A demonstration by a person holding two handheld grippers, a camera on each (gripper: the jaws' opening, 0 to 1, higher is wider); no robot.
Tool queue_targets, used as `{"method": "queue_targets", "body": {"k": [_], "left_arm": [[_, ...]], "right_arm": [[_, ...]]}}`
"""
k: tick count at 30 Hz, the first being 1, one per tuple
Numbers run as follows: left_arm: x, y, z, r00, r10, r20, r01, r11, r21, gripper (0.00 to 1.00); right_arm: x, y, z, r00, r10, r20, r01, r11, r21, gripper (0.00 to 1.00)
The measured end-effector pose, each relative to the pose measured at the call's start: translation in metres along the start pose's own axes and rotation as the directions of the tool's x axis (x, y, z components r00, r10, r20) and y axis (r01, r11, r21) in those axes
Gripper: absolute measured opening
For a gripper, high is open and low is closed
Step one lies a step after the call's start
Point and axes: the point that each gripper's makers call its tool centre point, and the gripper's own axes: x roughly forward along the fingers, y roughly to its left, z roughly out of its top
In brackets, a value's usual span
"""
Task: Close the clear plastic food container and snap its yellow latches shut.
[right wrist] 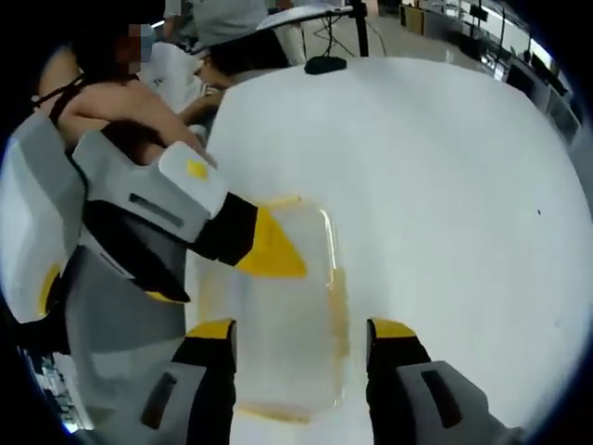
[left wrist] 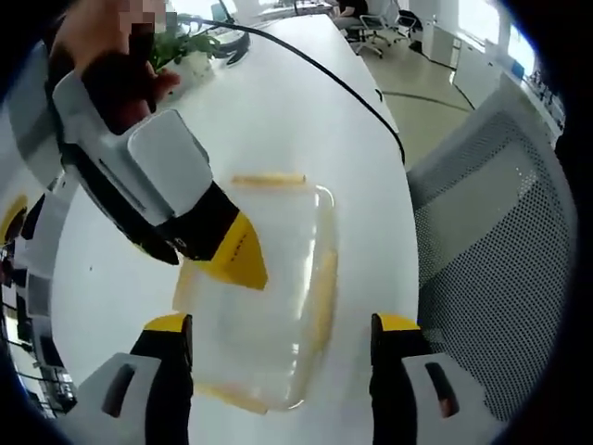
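Note:
A clear plastic container lies flat on the white table, with pale yellow latches along its edges. My left gripper is open, its yellow-tipped jaws standing on either side of the container's near end. The right gripper comes in from the upper left, its yellow tip down on the container's left part. In the right gripper view the same container lies between my right gripper's open jaws. There the left gripper reaches in from the left over the lid. I cannot tell whether the latches are snapped.
A grey mesh office chair stands close by the table's right edge. A black cable runs across the far table, and a green plant sits at the back. A person stands at upper left; a black object rests at the far edge.

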Motion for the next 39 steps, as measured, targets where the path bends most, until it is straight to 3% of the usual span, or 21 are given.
{"method": "queue_targets", "body": {"k": [4, 14, 28, 39], "left_arm": [[-0.002, -0.001, 0.001, 1.0, -0.016, 0.006, 0.016, 1.0, -0.025, 0.83], [-0.005, 0.002, 0.0, 0.999, -0.045, 0.03, 0.047, 0.997, -0.068, 0.95], [-0.01, -0.004, -0.002, 0.992, -0.116, 0.053, 0.12, 0.99, -0.073, 0.99], [-0.013, 0.0, -0.005, 0.991, -0.128, 0.046, 0.131, 0.989, -0.066, 0.99]], "right_arm": [[-0.003, 0.002, 0.003, 1.0, -0.014, 0.013, 0.014, 1.0, -0.027, 0.6], [-0.005, 0.011, 0.006, 0.998, -0.028, 0.053, 0.032, 0.996, -0.078, 0.78], [-0.007, 0.019, 0.006, 0.995, -0.044, 0.087, 0.054, 0.992, -0.114, 0.86], [-0.007, 0.027, 0.01, 0.992, -0.06, 0.114, 0.074, 0.989, -0.127, 0.86]]}}
